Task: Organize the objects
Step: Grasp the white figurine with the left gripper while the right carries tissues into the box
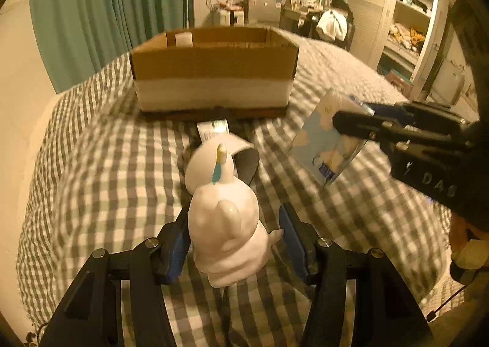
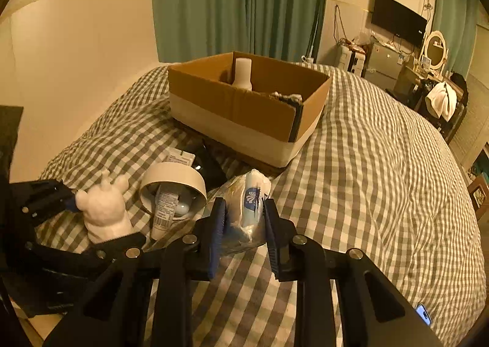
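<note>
The left gripper point(image 1: 235, 237) straddles a white figurine point(image 1: 226, 224) standing on the checked bedspread point(image 1: 91, 163); its left pad touches the figurine, its right pad stands apart, so the jaws are not closed on it. The right gripper point(image 2: 244, 224) clamps a soft tissue pack point(image 2: 252, 203), blue and white, held above the bedspread. Beyond the figurine lies a white round cap-like object point(image 1: 214, 157) on its side, with a small tube point(image 2: 165, 209) against it. The cardboard box point(image 2: 244, 108) sits farther back on the bed and contains an upright white bottle point(image 2: 243, 73).
</note>
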Available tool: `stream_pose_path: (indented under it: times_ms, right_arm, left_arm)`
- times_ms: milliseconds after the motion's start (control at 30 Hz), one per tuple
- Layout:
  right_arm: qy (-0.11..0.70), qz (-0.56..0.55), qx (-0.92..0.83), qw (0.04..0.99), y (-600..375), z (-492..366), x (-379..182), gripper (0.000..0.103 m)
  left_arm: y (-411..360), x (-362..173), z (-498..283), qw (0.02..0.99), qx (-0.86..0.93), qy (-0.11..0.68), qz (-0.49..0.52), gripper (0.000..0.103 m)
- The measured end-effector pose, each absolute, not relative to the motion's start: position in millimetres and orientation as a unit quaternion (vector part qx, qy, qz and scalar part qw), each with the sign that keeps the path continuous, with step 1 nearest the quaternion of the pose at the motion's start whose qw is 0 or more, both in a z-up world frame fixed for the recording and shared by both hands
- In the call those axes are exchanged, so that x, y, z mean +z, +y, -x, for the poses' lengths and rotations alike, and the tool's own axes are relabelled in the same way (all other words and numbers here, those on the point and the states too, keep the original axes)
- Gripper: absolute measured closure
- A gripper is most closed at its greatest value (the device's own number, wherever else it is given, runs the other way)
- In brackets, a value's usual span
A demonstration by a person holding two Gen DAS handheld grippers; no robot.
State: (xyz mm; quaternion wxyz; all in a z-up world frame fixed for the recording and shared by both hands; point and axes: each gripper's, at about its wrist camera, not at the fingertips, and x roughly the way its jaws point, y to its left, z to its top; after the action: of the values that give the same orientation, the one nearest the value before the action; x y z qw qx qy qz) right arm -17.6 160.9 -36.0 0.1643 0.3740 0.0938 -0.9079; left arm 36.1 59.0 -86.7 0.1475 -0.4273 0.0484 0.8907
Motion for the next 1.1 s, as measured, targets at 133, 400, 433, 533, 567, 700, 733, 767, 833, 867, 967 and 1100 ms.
stream_pose_path:
  times_ms: [133,400,433,533,567,700,733,767,833,867,967,1100]
  right_arm:
    - [0.100,-0.360,-0.913,0.164,159.2,9.8,-23.5,0.079]
    - [0.138,-0.326,-0.920,0.167,146.4,18.4,8.8,0.079]
    - [0.140,-0.320,-0.922,0.168,145.6,20.8,12.7,0.079]
    - [0.151,-0.293,-0.929,0.169,142.0,32.5,30.7,0.079]
    - [0.153,-0.286,-0.931,0.170,141.2,37.3,36.4,0.079]
    - [0.150,-0.259,-0.938,0.176,140.4,66.5,60.3,0.079]
    - [0.151,-0.254,-0.939,0.174,140.5,73.5,65.2,0.079]
    - [0.150,-0.249,-0.941,0.172,140.8,83.4,71.3,0.079]
    - [0.145,-0.241,-0.945,0.167,142.6,101.8,80.2,0.079]
    - [0.141,-0.240,-0.946,0.163,144.0,111.6,83.6,0.079]
    - [0.126,-0.240,-0.951,0.148,149.9,142.2,85.9,0.079]
    - [0.085,-0.263,-0.952,0.133,161.9,181.7,68.4,0.079]
  left_arm:
    - [52.7,-64.8,-41.8,0.153,0.903,0.040,0.400,0.046]
    - [42.7,-13.6,-15.3,0.162,0.914,0.024,0.370,0.046]
    - [42.5,-5.9,-7.7,0.166,0.915,0.018,0.367,0.046]
    - [39.0,19.9,10.7,0.167,0.924,0.014,0.344,0.046]
    - [39.7,28.5,17.3,0.165,0.927,0.017,0.335,0.046]
    - [44.9,53.1,51.6,0.156,0.938,0.034,0.309,0.046]
    - [45.9,55.8,59.7,0.156,0.939,0.037,0.305,0.046]
    - [48.2,59.9,70.0,0.156,0.940,0.041,0.300,0.046]
    - [51.1,65.6,88.4,0.159,0.942,0.043,0.292,0.046]
    - [53.0,68.0,98.2,0.161,0.943,0.043,0.289,0.046]
    - [54.9,68.4,129.7,0.162,0.944,0.043,0.284,0.046]
    - [53.0,51.8,179.8,0.150,0.943,0.028,0.295,0.046]
